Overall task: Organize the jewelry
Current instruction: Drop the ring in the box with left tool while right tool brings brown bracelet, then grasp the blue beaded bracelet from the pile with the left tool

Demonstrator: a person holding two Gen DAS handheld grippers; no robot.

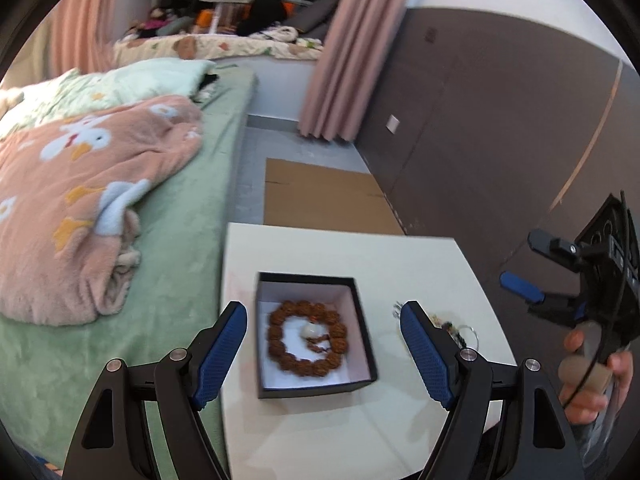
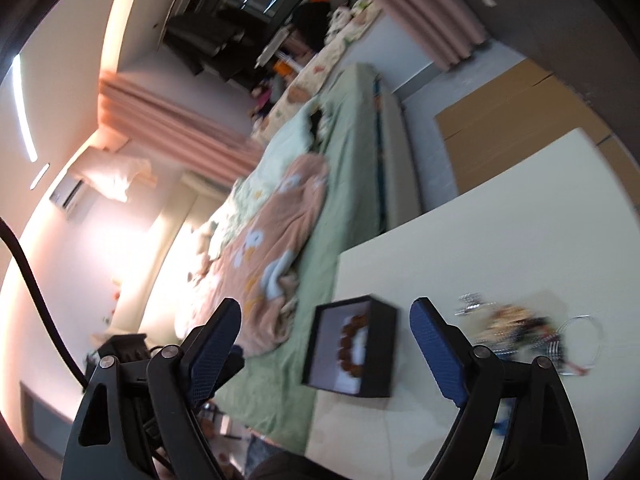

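Note:
A black open box (image 1: pixel 360 344) with a white lining stands on the white table (image 1: pixel 420 256). A brown bead bracelet (image 1: pixel 308 338) with a pale bead lies inside it. My left gripper (image 1: pixel 322 322) hovers above the box, open, with nothing between its fingers. A small heap of loose jewelry (image 1: pixel 456 330) with thin metal rings lies to the right of the box. In the right wrist view the same box (image 2: pixel 380 344), bracelet (image 2: pixel 348 344) and heap (image 2: pixel 520 328) appear tilted. My right gripper (image 2: pixel 324 320) is open and empty, held by a hand (image 1: pixel 592 376) off the table's right edge.
A bed with a green sheet (image 1: pixel 180 264) and a pink duck blanket (image 1: pixel 80 200) runs along the table's left side. Flat cardboard (image 1: pixel 328 200) lies on the floor beyond the table. A dark wall panel (image 1: pixel 500 120) stands at the right, pink curtains (image 1: pixel 332 80) behind.

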